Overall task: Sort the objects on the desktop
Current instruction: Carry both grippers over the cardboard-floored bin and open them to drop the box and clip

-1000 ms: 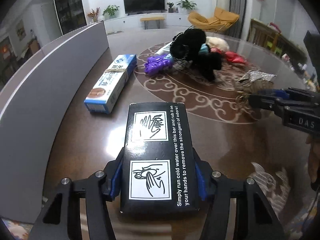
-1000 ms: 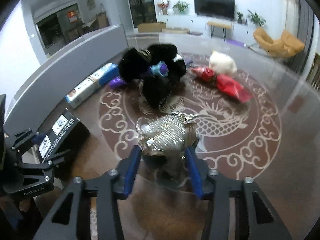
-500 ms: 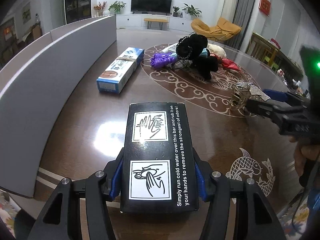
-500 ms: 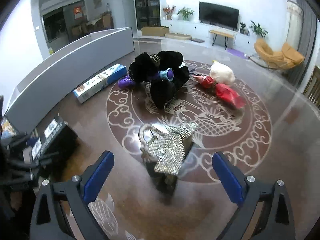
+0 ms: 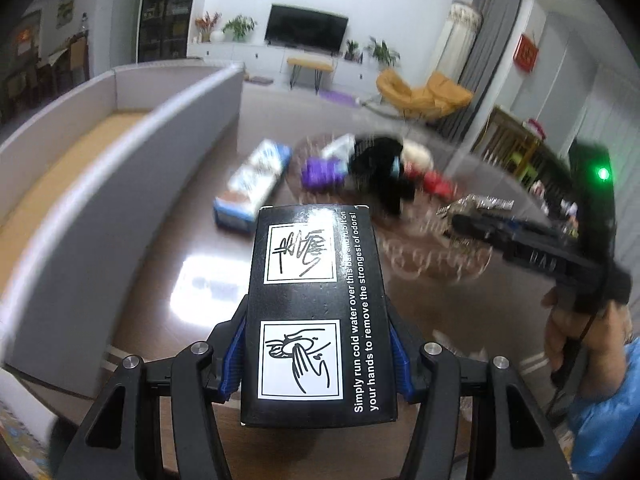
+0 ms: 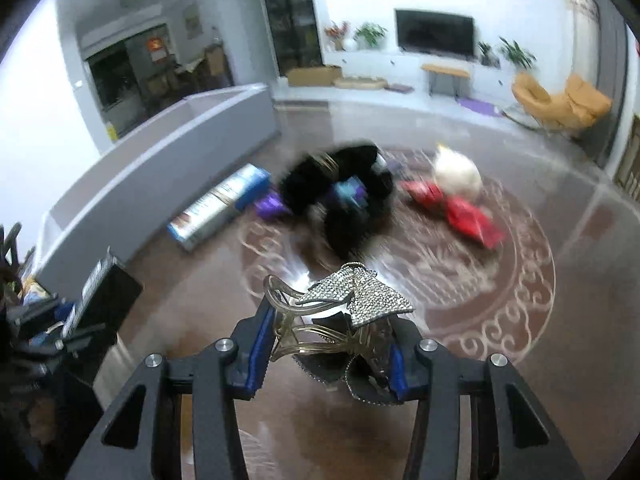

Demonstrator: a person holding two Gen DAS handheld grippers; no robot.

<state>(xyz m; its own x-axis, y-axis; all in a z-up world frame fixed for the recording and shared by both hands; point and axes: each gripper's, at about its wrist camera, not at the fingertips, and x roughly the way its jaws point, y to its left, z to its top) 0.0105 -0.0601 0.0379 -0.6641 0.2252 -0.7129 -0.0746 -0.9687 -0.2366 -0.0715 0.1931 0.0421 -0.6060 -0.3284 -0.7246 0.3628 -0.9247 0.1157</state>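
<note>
the left tongs (image 5: pixel 316 356) are clamped on a black box (image 5: pixel 316 312), their blue pads pressed against its two long sides. the box is lifted clear of the brown table (image 5: pixel 168 280), its printed top face up, showing two white hand-washing drawings and a line of white text along its right edge.

the right tongs (image 6: pixel 328 356) have just been closing, and now pinch a rhinestone hair claw (image 6: pixel 348 316) between the blue pads. the claw's clear, curved teeth lie against the left pad and its glittering silver bow sticks up and forward above the tips. it too hangs above the table, over the near edge of the pale scroll pattern inlaid in the wood. from the left wrist view the right tongs (image 5: pixel 464 222) reach in from the right side, a hand (image 5: pixel 580 328) gripping the handle and a blue sleeve (image 5: pixel 608 412) below it.

beyond the tongs, a long blue and white carton (image 6: pixel 220 210) lies on the table just beside a low grey partition (image 6: pixel 160 168) that curves along the table's left side. right of the carton is a blurred heap: something purple (image 6: pixel 270 208), a black fluffy mass (image 6: pixel 340 196) with a small teal piece in it, then red packets (image 6: pixel 460 216) and a white fluffy item (image 6: pixel 456 174) touching them.

past the table are an orange lounge chair (image 6: pixel 560 104) and a dark television (image 6: pixel 434 38) on the far wall.
</note>
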